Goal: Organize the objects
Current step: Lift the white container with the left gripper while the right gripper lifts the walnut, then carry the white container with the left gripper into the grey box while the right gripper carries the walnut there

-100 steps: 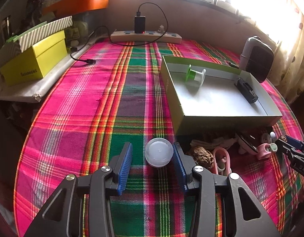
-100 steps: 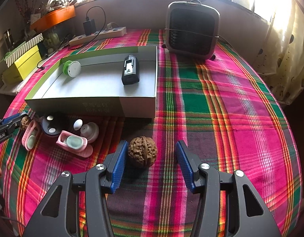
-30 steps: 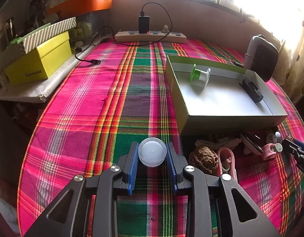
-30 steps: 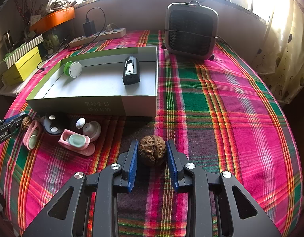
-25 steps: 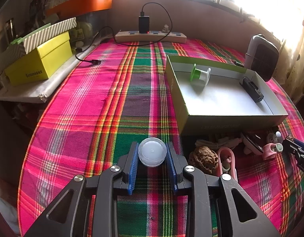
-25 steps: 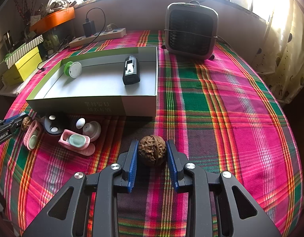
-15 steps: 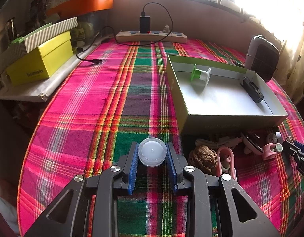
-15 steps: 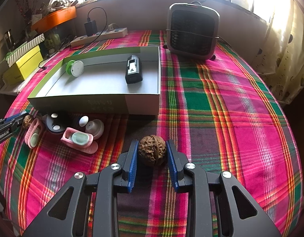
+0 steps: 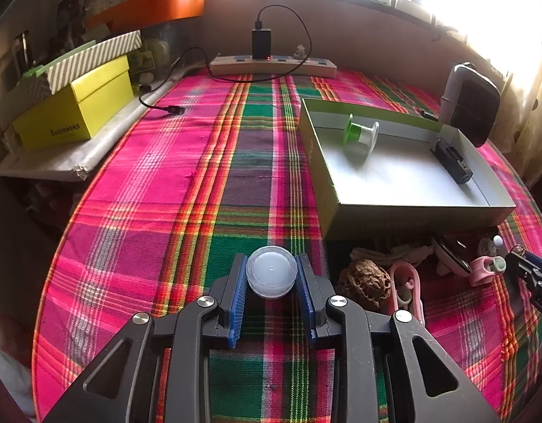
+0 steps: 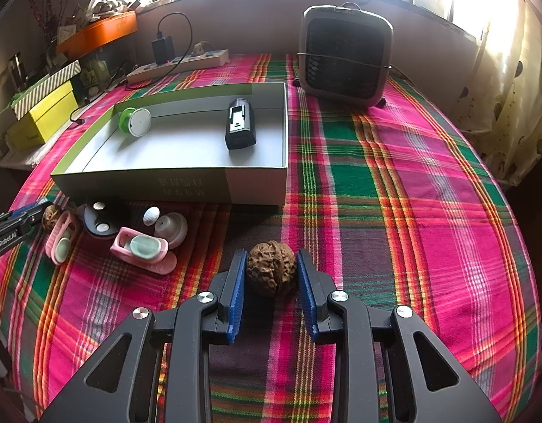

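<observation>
A: Left gripper (image 9: 271,278)?
B: Jaws clamped on a round translucent white plastic cap (image 9: 271,275), dead centre between the blue pads, over the plaid-clothed counter (image 9: 165,211).
A: Right gripper (image 10: 271,275)?
B: Jaws pinch a brown wrinkled walnut (image 10: 271,272) the same way.
A: Beyond them?
B: Open grey cardboard box with green rim (image 10: 186,183) ahead of the right jaws, holding a green-and-white spool (image 10: 135,121) and a black clip-like device (image 10: 240,127). Pink clutter sits left of those jaws.

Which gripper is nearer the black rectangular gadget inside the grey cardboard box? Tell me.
Right. The right gripper, clamping a walnut, sits just before the box; the gadget lies far right of the left gripper.
</observation>
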`<state>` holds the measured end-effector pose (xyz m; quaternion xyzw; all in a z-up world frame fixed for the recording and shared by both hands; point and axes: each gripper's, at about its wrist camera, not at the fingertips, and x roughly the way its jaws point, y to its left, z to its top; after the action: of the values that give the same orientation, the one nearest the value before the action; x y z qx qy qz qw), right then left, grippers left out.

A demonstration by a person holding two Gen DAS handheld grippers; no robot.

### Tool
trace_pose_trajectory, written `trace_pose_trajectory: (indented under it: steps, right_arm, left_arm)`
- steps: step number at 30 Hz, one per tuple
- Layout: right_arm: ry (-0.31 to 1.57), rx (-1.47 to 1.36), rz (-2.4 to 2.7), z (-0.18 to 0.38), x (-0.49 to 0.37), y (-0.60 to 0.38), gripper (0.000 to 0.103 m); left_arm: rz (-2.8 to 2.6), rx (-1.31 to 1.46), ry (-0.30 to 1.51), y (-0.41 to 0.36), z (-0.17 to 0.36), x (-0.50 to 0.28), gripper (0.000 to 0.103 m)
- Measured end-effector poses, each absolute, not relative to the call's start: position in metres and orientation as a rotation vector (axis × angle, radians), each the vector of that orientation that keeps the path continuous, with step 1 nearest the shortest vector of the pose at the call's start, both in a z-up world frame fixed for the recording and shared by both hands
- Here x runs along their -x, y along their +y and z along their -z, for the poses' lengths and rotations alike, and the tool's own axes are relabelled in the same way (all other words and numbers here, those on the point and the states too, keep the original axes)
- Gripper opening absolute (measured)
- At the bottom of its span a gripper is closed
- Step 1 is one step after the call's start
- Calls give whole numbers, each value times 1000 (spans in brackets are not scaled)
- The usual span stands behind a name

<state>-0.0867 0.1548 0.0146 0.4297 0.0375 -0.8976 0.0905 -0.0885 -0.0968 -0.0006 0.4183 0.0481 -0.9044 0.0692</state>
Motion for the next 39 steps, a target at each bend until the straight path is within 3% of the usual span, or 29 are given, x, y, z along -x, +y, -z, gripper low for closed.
trace_pose_trajectory:
  steps: [39]
  right_arm:
    - [116, -1148, 2651, -46, 81, 141, 29]
  left_arm:
    - [2866, -1170, 142, -76, -42, 79, 25]
